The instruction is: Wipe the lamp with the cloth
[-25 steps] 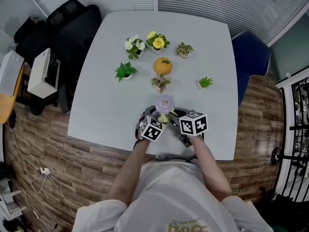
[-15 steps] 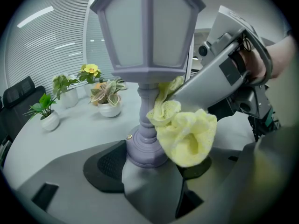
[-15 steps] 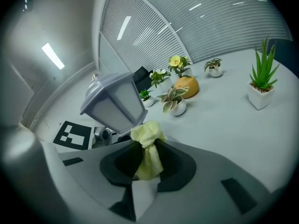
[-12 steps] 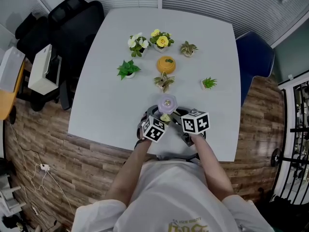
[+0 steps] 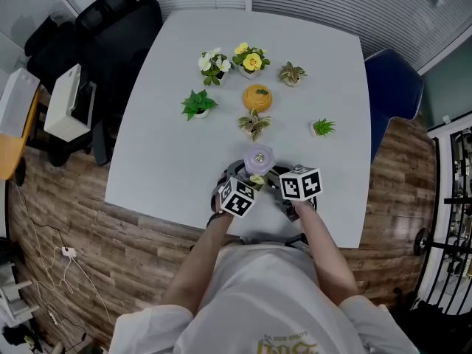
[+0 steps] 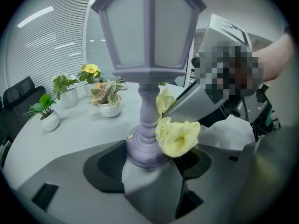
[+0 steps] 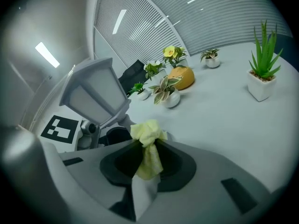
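Note:
A small lilac lantern-shaped lamp (image 5: 258, 157) stands near the table's front edge, its base (image 6: 142, 148) clamped between the jaws of my left gripper (image 5: 237, 184). A crumpled yellow cloth (image 7: 148, 146) is pinched in my right gripper (image 5: 276, 186). In the left gripper view the cloth (image 6: 175, 134) presses against the lamp's stem (image 6: 148, 111) just above the base. In the right gripper view the lamp's shade (image 7: 96, 92) tilts at the upper left of the cloth. Both grippers meet below the lamp in the head view.
Several small potted plants (image 5: 196, 104) and an orange pot (image 5: 257, 96) stand behind the lamp on the grey table (image 5: 162, 146). A black chair (image 5: 110, 43) is at the left, a blue chair (image 5: 391, 87) at the right.
The grippers, lamp and cloth keep the same hold. The head view has shifted slightly, so everything sits a little lower and to the right.

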Action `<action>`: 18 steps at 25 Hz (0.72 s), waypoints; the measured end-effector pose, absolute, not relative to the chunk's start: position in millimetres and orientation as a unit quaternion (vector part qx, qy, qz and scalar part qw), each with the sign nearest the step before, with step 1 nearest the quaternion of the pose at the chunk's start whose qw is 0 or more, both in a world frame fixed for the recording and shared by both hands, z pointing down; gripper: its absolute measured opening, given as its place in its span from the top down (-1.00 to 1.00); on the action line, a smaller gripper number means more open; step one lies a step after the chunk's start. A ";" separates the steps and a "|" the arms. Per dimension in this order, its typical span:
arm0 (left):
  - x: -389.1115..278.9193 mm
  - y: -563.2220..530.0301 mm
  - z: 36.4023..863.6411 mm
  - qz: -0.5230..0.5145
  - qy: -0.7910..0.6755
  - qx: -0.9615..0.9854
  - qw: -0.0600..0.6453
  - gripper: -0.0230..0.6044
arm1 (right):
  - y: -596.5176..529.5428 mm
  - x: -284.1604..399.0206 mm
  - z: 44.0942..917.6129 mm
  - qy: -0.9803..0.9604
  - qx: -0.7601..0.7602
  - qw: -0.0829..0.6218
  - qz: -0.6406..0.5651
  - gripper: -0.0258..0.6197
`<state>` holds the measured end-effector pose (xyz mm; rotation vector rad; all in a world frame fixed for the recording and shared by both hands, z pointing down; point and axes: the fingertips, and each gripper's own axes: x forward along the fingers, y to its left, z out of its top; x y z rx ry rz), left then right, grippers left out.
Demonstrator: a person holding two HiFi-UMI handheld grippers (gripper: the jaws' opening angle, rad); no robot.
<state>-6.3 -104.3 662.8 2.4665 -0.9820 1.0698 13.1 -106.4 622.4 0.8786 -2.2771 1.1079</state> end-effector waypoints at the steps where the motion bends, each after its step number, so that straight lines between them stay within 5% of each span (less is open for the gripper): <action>1: -6.6 -104.0 662.7 0.370 -0.340 0.853 0.139 -0.08 | -106.7 13.6 622.7 -0.827 0.319 0.228 0.403 0.65; 18: -6.7 -104.4 663.9 0.371 -0.340 0.853 0.138 -0.08 | -125.2 18.1 626.1 -0.834 0.318 0.205 0.401 0.66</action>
